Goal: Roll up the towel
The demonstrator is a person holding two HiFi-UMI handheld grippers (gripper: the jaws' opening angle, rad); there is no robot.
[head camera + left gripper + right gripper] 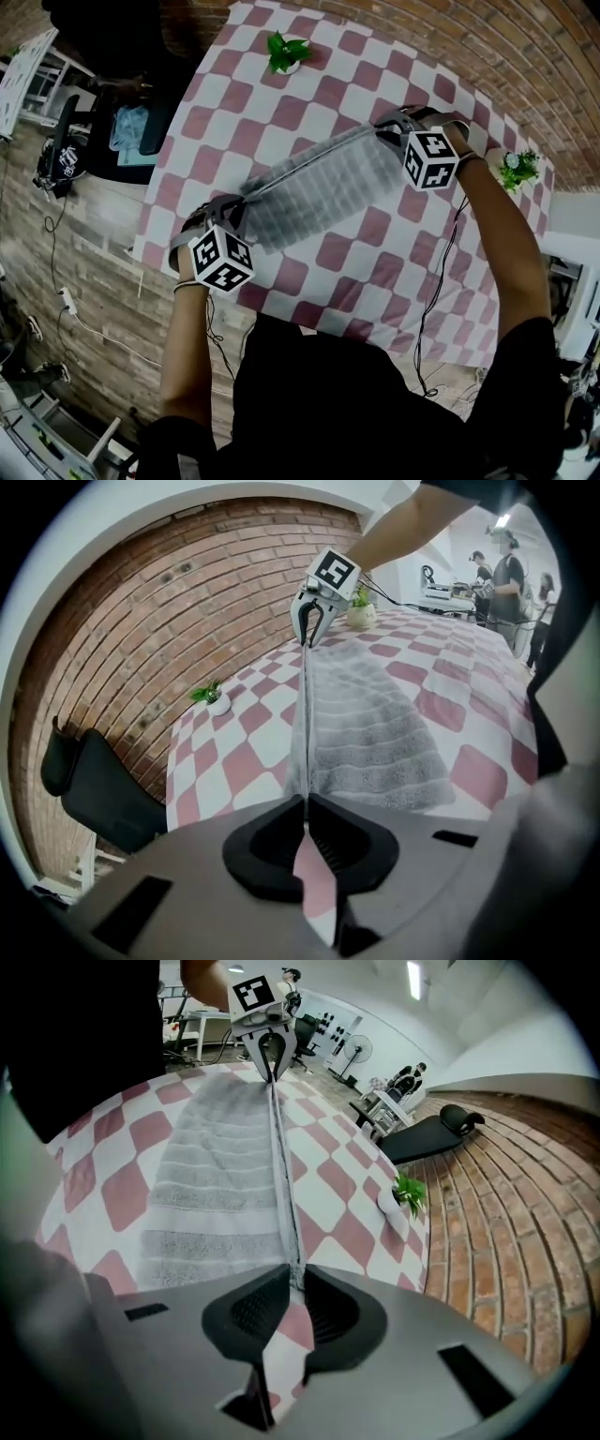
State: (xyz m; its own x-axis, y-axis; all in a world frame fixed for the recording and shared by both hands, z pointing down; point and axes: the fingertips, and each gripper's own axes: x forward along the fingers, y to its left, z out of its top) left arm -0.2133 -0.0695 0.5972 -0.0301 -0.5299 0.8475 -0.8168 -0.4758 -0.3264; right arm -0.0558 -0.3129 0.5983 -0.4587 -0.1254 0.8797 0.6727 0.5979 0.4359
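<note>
A: Grip status?
B: Your left gripper (238,201) and right gripper (387,132) each pinch the towel (323,183) at its far edge, middle of the table (272,103) (thin bite). Pull unevenly and a corner slips.

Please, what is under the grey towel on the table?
The pink-and-white checked tablecloth lies under the towel and shows all around it. The towel hides the part beneath, so anything small there cannot be seen.

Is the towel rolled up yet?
No, the towel is stretched out unrolled, one edge pinched by the left tool and right tool.
</note>
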